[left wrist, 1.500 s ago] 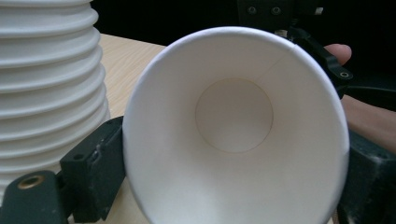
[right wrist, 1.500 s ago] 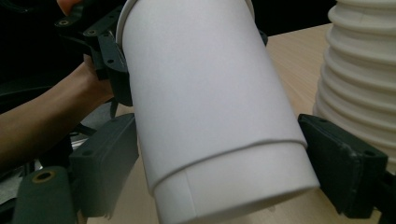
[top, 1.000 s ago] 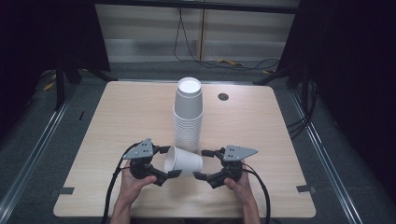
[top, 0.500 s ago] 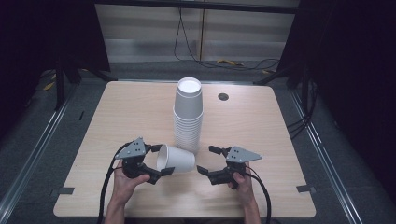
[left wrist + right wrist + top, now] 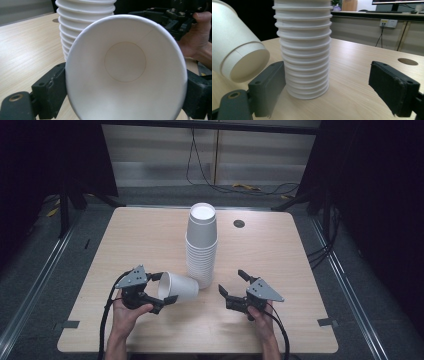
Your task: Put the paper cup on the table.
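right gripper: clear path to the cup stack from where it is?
Probably yes. The right gripper is open, its jaws pointing at the cup stack with bare table between. The single cup, held by the left gripper, sits off to the side.

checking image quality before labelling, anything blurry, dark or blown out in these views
High view: table evenly lit, surroundings nearly black. Left gripper view: held cup sharp inside, the stack and far hand soft. Right gripper view: stack of cups crisp, near jaws slightly blurred.

Bright, even overhead light on the table [image 5: 150,240], dark surroundings, soft shadows, slightly blurred close-ups.
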{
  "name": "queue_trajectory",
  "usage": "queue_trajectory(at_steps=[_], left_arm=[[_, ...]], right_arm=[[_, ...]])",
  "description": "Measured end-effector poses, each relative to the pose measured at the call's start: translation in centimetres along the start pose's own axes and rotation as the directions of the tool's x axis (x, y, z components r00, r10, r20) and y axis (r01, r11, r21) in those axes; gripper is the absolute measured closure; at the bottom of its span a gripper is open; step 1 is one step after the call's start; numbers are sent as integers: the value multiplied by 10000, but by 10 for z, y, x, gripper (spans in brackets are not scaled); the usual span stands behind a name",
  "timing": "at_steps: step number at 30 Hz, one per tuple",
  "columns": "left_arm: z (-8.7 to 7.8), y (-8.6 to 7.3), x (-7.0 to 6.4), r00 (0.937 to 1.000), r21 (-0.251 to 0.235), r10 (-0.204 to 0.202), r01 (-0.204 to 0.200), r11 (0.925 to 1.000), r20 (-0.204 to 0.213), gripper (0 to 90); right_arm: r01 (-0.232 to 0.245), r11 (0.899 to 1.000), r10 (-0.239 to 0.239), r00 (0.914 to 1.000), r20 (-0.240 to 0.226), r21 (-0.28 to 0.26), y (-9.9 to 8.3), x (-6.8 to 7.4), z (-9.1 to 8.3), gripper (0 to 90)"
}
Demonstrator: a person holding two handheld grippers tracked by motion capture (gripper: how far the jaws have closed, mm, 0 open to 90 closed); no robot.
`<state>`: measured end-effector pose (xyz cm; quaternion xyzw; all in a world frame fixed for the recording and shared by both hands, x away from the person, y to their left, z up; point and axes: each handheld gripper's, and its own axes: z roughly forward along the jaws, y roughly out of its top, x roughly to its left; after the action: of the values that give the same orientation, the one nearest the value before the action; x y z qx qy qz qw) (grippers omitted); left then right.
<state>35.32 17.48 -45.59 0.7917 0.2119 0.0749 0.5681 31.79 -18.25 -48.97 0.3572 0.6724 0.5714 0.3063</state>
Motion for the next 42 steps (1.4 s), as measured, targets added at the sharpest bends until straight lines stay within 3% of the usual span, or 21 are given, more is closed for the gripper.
queue_trajectory(at_steps=[5, 15, 22, 27, 31, 32, 36, 40, 42], left_arm=[[-1, -1, 3, 9998, 164, -147, 150, 9998, -151, 105], [-8, -6, 16, 9967, 265, -561, 578, 9980, -590, 104], [-16, -2, 24, 9897, 477, -775, 837, 9953, -1200, 104], [-17, 4, 28, 9891, 700, -723, 818, 9942, -1283, 104], [-21, 6, 31, 9842, 840, -868, 1006, 9914, -1542, 104], [-22, 7, 32, 9827, 977, -748, 922, 9909, -1693, 104], [-26, 10, 37, 9770, 1014, -963, 1171, 9879, -1901, 103], [-29, 12, 39, 9718, 1222, -708, 1002, 9874, -2249, 103], [-28, 12, 40, 9721, 1180, -835, 1114, 9868, -2192, 103]], right_arm=[[-184, 9995, 197, 9982, 568, -245, -6, -6, -6, 138], [327, 9984, -248, 9862, 1635, -457, -15, -10, -9, 191], [121, 9983, -29, 9870, 1608, -565, -15, -12, -9, 141], [153, 9979, -45, 9859, 1672, -633, -16, -12, -10, 147], [39, 9947, 154, 9824, 1859, -1031, -18, -11, -14, 147], [68, 9940, 140, 9820, 1884, -1093, -18, -11, -14, 148], [66, 9925, 172, 9810, 1932, -1222, -19, -9, -16, 154], [-8, 9923, 268, 9776, 2085, -1237, -19, -8, -17, 149], [126, 9917, 144, 9779, 2086, -1276, -19, -8, -17, 141]])
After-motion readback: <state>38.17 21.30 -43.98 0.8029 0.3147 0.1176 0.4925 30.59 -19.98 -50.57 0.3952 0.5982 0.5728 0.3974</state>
